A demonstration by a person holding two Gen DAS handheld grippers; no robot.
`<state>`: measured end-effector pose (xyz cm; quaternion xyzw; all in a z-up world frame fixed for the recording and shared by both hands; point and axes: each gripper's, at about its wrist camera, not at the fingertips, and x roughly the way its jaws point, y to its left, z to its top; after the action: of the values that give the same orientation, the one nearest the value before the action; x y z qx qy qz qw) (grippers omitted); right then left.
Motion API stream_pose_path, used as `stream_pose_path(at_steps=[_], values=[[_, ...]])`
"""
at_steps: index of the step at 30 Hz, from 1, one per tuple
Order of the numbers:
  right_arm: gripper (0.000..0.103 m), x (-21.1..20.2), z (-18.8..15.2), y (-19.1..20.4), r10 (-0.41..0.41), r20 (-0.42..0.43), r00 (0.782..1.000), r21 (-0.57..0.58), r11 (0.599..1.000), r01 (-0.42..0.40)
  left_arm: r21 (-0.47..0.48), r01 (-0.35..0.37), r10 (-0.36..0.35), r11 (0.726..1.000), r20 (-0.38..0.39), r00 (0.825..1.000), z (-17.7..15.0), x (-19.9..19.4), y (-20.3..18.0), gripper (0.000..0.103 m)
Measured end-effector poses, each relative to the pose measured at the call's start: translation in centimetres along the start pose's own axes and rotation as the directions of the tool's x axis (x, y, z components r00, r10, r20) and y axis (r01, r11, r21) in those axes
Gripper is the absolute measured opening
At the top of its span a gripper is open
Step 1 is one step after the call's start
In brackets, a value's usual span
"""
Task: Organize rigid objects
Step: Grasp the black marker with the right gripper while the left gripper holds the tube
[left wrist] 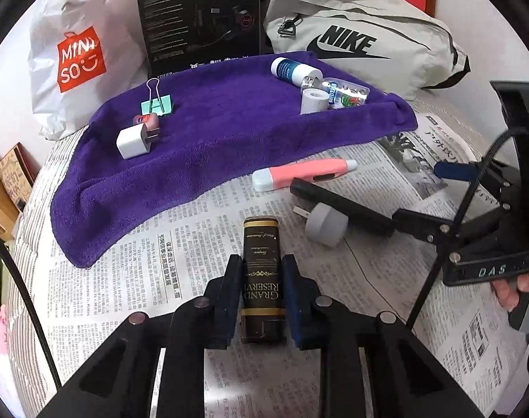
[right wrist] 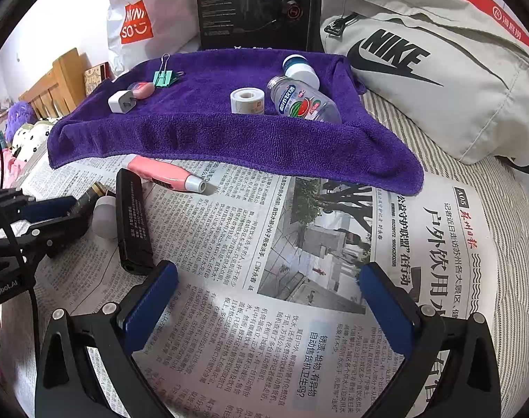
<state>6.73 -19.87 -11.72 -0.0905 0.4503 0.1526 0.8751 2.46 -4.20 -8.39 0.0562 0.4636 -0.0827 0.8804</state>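
**Left claw on the dark tin, right claw wide over newsprint**

Nearest us, our left gripper [left wrist: 262, 292] has its two blue-padded fingers pressed against the flanks of the black tin [left wrist: 261, 275], a slim rounded canister with gold lettering lying lengthwise on the newspaper [left wrist: 153, 271]. Our right gripper [right wrist: 268, 299] is spread wide with nothing between its pads, only flat printed paper under it, and that stretch of sheet runs bare up to the towel's front hem.

Just past the tin in the left wrist view sit a grey round plug [left wrist: 325, 224] and a long matte black bar [left wrist: 341, 209], the plug touching the bar's side. Beyond them lies the pink pen-shaped device [left wrist: 302, 174] with a pale cap, close to the towel's edge, though we cannot tell whether it touches it.

The purple towel [right wrist: 229, 139] is thick and looped, its front edge draped over the newspaper and its corners bunched up. On its left part rest a white cube charger [left wrist: 134, 141], a small pink case [left wrist: 147, 122] touching it, and a mint binder clip [left wrist: 157, 102] just behind. On its right part a clear plastic bottle [right wrist: 302, 101] lies on its side, with a white tape roll [right wrist: 247, 101] beside it and a white jar [right wrist: 301, 69] behind.

Farthest back stand a white shopping bag [left wrist: 76, 55], a black carton [left wrist: 198, 17] and a soft grey Nike bag [right wrist: 438, 62], walling in the far edge.
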Motion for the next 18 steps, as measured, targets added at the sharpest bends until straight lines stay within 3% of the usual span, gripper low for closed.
stream_pose_path(at_steps=[7,11,18], values=[[0.102,-0.7,-0.1,-0.7,0.061,0.019,0.998,0.024,0.998,-0.062,-0.022,0.03,-0.03,0.999,-0.02,0.999,-0.4,-0.4,0.9,0.022],[0.095,-1.7,-0.1,-0.7,0.132,0.008,0.991,0.007,0.991,-0.132,-0.049,0.035,-0.036,0.998,-0.021,0.999,-0.9,-0.7,1.7,0.022],[0.084,-2.9,1.3,3.1,0.184,-0.008,0.983,-0.162,0.97,-0.183,-0.067,0.041,-0.044,0.997,-0.03,0.999,-1.1,-0.9,2.5,0.022]])
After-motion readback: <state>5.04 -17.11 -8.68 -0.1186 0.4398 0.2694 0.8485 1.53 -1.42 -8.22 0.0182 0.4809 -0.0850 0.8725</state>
